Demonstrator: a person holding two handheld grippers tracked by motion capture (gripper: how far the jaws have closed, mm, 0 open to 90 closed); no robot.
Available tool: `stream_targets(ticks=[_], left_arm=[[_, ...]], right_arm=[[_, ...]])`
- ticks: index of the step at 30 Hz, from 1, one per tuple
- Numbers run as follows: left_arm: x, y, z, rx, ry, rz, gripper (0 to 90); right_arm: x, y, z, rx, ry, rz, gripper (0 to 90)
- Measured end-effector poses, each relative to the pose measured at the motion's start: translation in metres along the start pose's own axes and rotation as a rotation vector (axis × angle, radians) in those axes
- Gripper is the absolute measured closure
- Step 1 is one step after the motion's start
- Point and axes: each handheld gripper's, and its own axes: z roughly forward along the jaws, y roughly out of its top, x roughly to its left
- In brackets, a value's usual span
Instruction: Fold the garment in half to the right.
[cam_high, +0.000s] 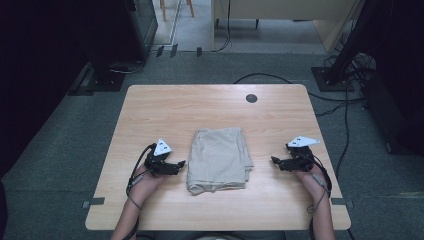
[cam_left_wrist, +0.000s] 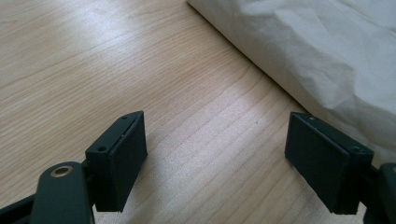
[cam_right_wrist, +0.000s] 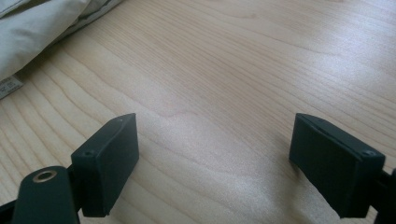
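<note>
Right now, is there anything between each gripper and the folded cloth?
Nothing visible. Only bare table lies between the left gripper and the folded beige cloth, and likewise for the right gripper. Both have open jaws.

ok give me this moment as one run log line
stage: pre-grasp | left tool: open, empty, beside folded beige cloth | right tool: open, empty, apart from cloth | cloth: flat on table, untouched

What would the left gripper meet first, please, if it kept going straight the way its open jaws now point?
Most likely the folded beige cloth. The left gripper points across the light wooden table at the cloth's near edge, with bare wood between them; in the left gripper view the cloth lies ahead and to the right.
</note>
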Motion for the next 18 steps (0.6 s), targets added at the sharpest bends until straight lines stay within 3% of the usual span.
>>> stream_targets(ticks=[18], left_arm=[[0.0005,0.0003,0.0005,-0.002,0.011,-0.011,20.9]], right_arm=[[-0.0001,0.0003,0.0004,0.000,-0.003,0.002,15.3]])
